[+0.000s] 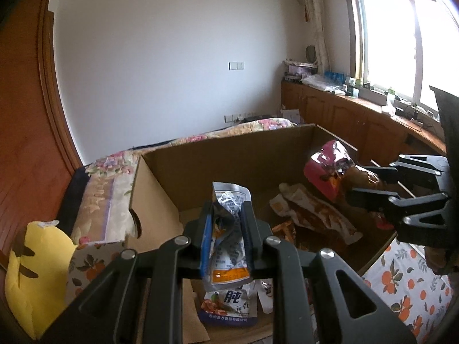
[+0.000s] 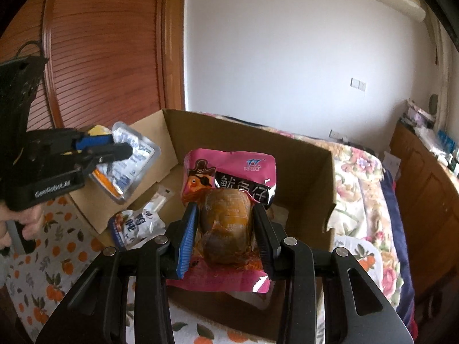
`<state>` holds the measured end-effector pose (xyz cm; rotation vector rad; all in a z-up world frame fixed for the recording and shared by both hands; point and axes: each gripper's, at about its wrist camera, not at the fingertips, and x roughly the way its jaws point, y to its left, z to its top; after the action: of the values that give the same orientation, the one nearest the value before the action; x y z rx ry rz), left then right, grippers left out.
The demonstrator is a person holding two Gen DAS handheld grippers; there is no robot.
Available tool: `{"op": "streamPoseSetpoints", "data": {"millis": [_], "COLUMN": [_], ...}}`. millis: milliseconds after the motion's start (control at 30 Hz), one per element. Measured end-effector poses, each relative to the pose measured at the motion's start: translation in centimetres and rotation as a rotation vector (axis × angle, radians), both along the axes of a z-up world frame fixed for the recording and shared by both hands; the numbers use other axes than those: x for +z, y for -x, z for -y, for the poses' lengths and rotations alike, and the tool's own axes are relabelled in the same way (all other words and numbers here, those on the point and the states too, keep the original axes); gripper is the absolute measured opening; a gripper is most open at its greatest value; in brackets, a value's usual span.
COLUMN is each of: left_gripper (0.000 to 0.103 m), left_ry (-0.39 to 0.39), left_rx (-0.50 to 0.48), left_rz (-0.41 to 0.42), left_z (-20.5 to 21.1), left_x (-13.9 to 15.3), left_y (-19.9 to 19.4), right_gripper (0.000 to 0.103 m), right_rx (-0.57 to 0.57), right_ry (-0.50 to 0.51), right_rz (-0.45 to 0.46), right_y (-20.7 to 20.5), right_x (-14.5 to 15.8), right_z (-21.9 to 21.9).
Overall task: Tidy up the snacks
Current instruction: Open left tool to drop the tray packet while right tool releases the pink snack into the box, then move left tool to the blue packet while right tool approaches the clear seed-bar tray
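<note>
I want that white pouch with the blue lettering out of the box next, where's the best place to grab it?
Probably its crinkled upper edge: the white pouch lies flat on the cardboard box floor, so pinch that raised rim from above, on its open side away from the wall.

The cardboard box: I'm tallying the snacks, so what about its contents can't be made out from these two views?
- Cardboard box near floor, left wrist view: hidden behind the left gripper and its silver packet.
- Floor middle, right wrist view: covered by the right gripper and its pink packet.
- Brown-and-white wrappers, left wrist view: print too blurred to read, and their number is unclear.
</note>
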<state>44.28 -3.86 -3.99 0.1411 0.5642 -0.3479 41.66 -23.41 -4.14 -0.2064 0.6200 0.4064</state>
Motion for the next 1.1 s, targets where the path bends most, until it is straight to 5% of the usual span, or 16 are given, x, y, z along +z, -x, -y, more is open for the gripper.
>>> {"op": "streamPoseSetpoints", "data": {"millis": [700, 1100], "left_gripper": [0.034, 0.035], "left_ry": [-0.072, -0.052], "left_rx": [-0.025, -0.044], "left_rz": [-0.091, -0.053], "left_z": [1.5, 0.7], "left_x": [-0.8, 1.3], "left_y": [2.2, 6.9], "right_gripper": [0.040, 0.043], "right_rx": [-0.023, -0.025], "right_ry": [-0.043, -0.045], "right_rz": [-0.086, -0.015], "right_y": [-1.3, 4.7], "right_x": [-1.8, 1.0], "right_z": [0.1, 0.2]}}
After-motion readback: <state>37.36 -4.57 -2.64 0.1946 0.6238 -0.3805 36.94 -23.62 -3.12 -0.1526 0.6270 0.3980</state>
